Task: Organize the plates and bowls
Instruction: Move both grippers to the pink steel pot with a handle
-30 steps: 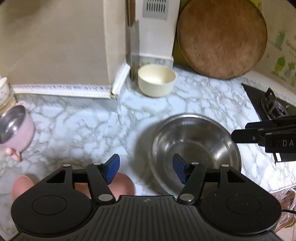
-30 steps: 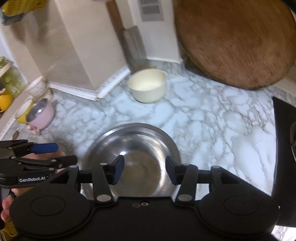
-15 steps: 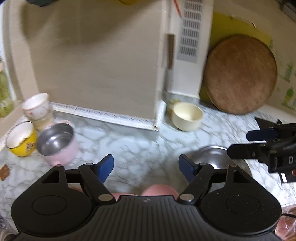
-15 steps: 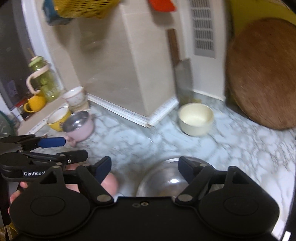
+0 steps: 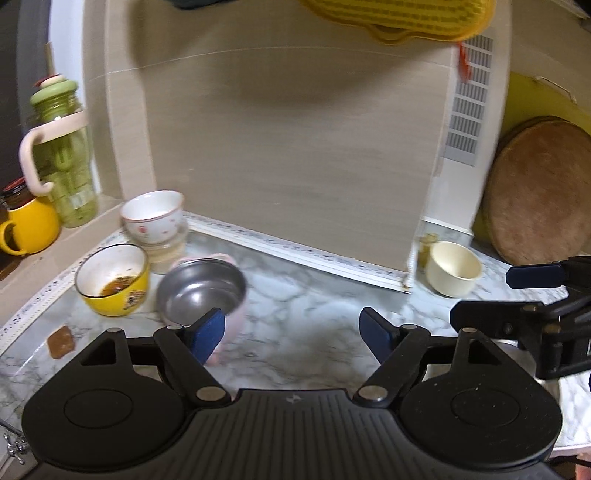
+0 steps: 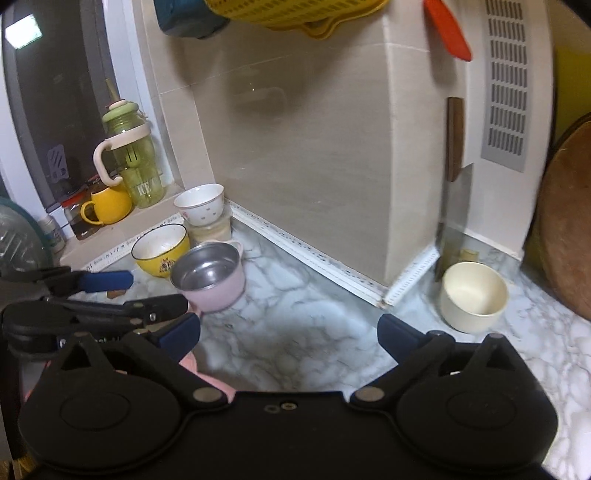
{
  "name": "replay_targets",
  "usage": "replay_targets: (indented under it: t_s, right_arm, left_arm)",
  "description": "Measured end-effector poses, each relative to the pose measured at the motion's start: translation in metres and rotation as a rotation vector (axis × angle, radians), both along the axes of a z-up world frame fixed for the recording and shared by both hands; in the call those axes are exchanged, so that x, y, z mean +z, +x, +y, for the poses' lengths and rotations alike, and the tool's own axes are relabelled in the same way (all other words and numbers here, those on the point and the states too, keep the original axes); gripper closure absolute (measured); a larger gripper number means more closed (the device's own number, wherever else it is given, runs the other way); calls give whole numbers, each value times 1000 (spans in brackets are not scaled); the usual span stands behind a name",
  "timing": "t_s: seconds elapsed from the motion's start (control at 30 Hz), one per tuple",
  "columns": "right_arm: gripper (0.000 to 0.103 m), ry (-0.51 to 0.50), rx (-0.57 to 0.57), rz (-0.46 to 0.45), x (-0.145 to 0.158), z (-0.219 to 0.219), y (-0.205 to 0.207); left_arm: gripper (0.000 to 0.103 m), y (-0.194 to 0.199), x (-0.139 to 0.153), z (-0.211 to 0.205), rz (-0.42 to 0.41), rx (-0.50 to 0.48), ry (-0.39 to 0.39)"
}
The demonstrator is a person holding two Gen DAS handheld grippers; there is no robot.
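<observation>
A pink bowl with a steel inside (image 5: pixel 201 291) (image 6: pixel 208 278) stands on the marble counter at the left. Behind it are a yellow bowl (image 5: pixel 114 278) (image 6: pixel 160 253) and a white dotted bowl (image 5: pixel 153 216) (image 6: pixel 201 203) stacked on another. A cream bowl (image 5: pixel 454 267) (image 6: pixel 474 295) stands at the right by the wall corner. My left gripper (image 5: pixel 291 332) is open and empty above the counter, right of the pink bowl. My right gripper (image 6: pixel 288 338) is open and empty, between the pink and cream bowls. The steel basin shows only as a rim (image 5: pixel 506 343) behind the right gripper.
A round wooden board (image 5: pixel 539 188) leans on the wall at the right. A green bottle (image 6: pixel 131 162), a yellow mug (image 6: pixel 109 205) and jars stand on the left ledge. A yellow basket (image 6: pixel 295 14) hangs overhead. A brown scrap (image 5: pixel 61 341) lies on the counter.
Both grippers have risen and turned left, away from the steel basin. Both have opened wider. The bowls at the left have come into view.
</observation>
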State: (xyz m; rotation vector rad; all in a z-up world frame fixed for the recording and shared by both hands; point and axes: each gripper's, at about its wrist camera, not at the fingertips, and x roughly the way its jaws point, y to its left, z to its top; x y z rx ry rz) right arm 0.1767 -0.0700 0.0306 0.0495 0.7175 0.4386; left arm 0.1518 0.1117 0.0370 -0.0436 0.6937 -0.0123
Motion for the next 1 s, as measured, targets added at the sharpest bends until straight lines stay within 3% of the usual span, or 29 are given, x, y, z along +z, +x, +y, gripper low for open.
replay_targets:
  t_s: [0.33,0.7,1.0]
  right_arm:
    - [0,3,9,66,-11,62,59]
    - [1,-14,-12,162,-45,111,127]
    - [13,-32,-41,266,-82,144,171]
  left_arm:
    - [23,55,-28,62,102,130,-8]
    - [23,105,-60,112,179,186,-33]
    - [23,137,-94,132,271,235,-88]
